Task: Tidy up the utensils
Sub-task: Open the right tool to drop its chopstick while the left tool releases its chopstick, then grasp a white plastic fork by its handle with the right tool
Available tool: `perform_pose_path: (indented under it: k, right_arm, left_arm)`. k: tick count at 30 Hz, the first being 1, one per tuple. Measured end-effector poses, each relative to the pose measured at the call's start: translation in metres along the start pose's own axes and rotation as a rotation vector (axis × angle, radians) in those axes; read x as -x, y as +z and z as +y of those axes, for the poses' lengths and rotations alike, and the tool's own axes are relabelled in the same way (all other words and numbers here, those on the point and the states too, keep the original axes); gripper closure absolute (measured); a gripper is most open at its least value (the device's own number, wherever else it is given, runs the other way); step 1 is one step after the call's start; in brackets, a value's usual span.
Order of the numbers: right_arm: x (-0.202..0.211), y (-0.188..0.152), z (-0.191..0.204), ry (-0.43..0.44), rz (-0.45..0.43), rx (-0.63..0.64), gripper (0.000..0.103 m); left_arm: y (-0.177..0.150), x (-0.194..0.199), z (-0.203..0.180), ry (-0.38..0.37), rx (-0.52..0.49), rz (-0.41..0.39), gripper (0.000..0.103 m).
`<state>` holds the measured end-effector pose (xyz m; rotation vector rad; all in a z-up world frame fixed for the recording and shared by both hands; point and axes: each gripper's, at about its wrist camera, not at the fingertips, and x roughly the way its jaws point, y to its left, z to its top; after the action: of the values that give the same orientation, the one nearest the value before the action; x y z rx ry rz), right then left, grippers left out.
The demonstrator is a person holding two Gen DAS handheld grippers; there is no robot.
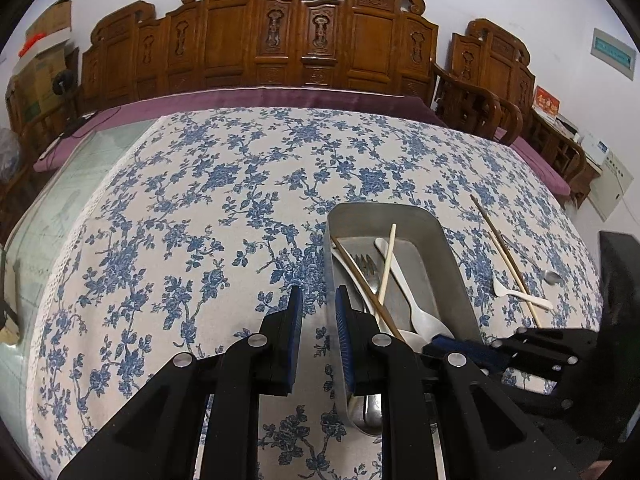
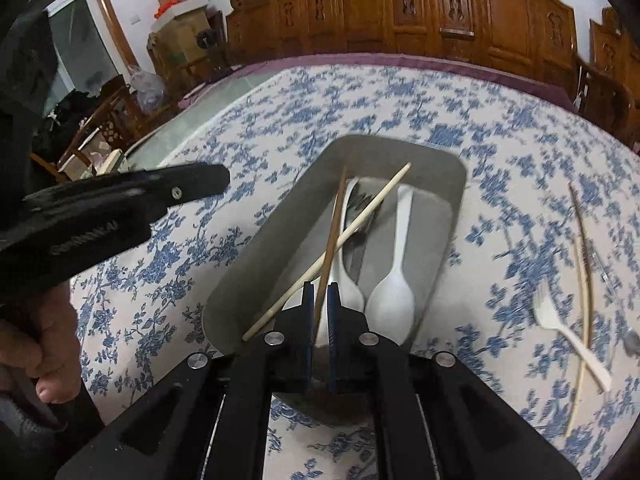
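Observation:
A grey metal tray [image 1: 448, 256] [image 2: 452, 204] lies on the floral tablecloth. In it lie a brown chopstick [image 1: 362, 280] [image 2: 334, 228], a pale chopstick [image 1: 387, 264] [image 2: 360, 222], white plastic spoons [image 1: 400, 272] [image 2: 394, 300] and a metal fork [image 1: 366, 266]. My right gripper [image 2: 319, 296] is shut on the near end of the brown chopstick inside the tray. My left gripper [image 1: 318, 308] is open and empty, just left of the tray. On the cloth right of the tray lie a white plastic fork [image 1: 520, 294] [image 2: 568, 336], a pale chopstick [image 1: 514, 276] [image 2: 582, 320], a brown chopstick [image 1: 496, 236] and a metal spoon [image 1: 552, 276].
A carved wooden bench [image 1: 304, 40] with a purple cushion [image 1: 280, 98] stands behind the table. Wooden armchairs [image 1: 480, 108] stand at the right. Cardboard boxes [image 1: 44, 60] are stacked at the far left. A bare glass tabletop [image 1: 60, 200] shows left of the cloth.

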<state>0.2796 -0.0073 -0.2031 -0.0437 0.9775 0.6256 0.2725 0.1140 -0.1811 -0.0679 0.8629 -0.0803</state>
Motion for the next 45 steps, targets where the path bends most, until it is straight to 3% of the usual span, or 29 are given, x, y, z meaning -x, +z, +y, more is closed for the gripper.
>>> perform_pose_path:
  k: [2, 5, 9, 17, 20, 22, 28, 45]
  right_arm:
    - [0.009, 0.000, -0.004, -0.014, -0.017, 0.011, 0.094]
    - [0.027, -0.004, -0.014, -0.051, -0.048, 0.042, 0.092]
    - [0.054, -0.011, -0.036, -0.091, -0.090, 0.066, 0.084]
    - [0.090, -0.028, -0.083, -0.161, -0.113, 0.065, 0.082]
    - [0.104, -0.036, -0.102, -0.186, -0.133, 0.059, 0.069]
    - [0.107, -0.041, -0.111, -0.207, -0.134, 0.058, 0.068]
    - [0.101, -0.055, -0.143, -0.236, -0.103, 0.049, 0.068]
    - [0.041, -0.070, -0.191, -0.227, 0.050, 0.045, 0.067]
  left_arm:
    - [0.000, 0.001, -0.003, -0.001, -0.005, -0.002, 0.087]
    - [0.000, 0.002, -0.007, -0.006, -0.010, -0.006, 0.077]
    - [-0.001, 0.004, -0.016, -0.021, -0.027, -0.010, 0.070]
    - [-0.005, 0.004, -0.033, -0.041, -0.061, -0.004, 0.064]
    - [-0.007, 0.006, -0.042, -0.052, -0.075, -0.012, 0.047]
    - [-0.009, 0.007, -0.049, -0.061, -0.089, -0.013, 0.045]
    - [-0.014, 0.007, -0.068, -0.081, -0.112, -0.022, 0.027]
    - [-0.027, 0.004, -0.106, -0.118, -0.148, -0.015, 0.024]
